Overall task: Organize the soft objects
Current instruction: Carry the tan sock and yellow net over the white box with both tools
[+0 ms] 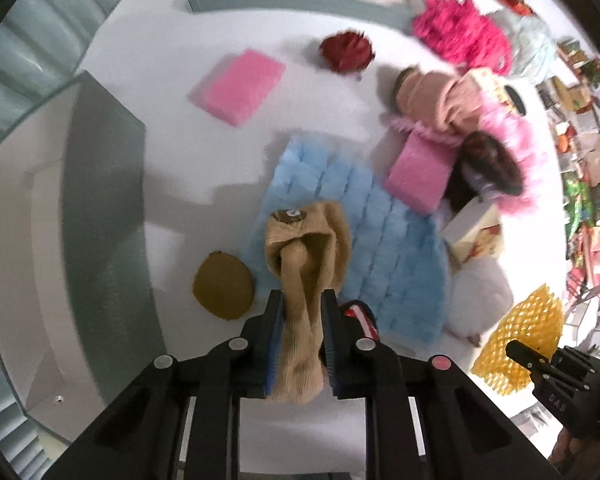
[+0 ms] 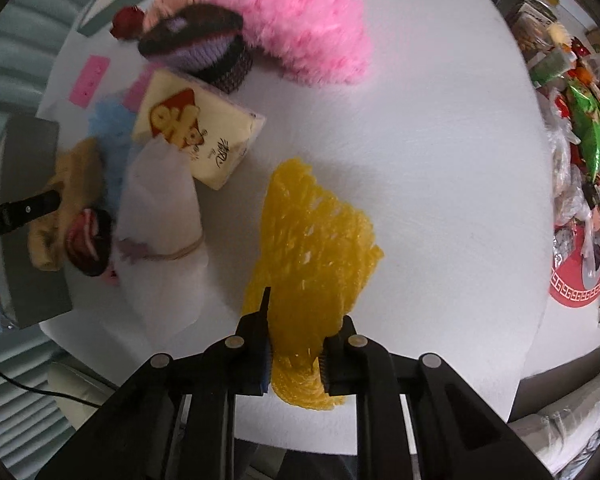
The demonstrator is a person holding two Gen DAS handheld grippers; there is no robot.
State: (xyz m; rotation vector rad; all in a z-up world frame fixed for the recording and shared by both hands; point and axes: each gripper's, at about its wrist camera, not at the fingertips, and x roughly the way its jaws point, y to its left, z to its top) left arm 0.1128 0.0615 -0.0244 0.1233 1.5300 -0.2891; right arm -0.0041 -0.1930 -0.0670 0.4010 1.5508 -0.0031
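My left gripper [image 1: 302, 300] is shut on a tan knitted sock [image 1: 304, 256] that hangs down between its pads over a white table [image 1: 172, 152]. Under the sock lie a light blue fluffy cloth [image 1: 364, 216] and a brown round pad [image 1: 223, 286]. My right gripper [image 2: 296, 316] is shut on a yellow foam net [image 2: 312, 240], whose free end fans out over the table [image 2: 440, 160]. The same yellow net [image 1: 516, 332] and the right gripper's finger [image 1: 526, 354] show at the lower right of the left wrist view. The tan sock [image 2: 76, 184] appears at the left of the right wrist view.
On the table lie two pink sponges [image 1: 240, 86], a dark red pompom [image 1: 348, 50], a magenta fluffy piece [image 1: 460, 32], a pink fuzzy item [image 2: 300, 24], a dark knitted hat [image 2: 204, 44], a tissue pack [image 2: 196, 136] and a white pouch [image 2: 160, 208]. Grey bins stand at the left [image 1: 100, 184] and back [image 1: 292, 0].
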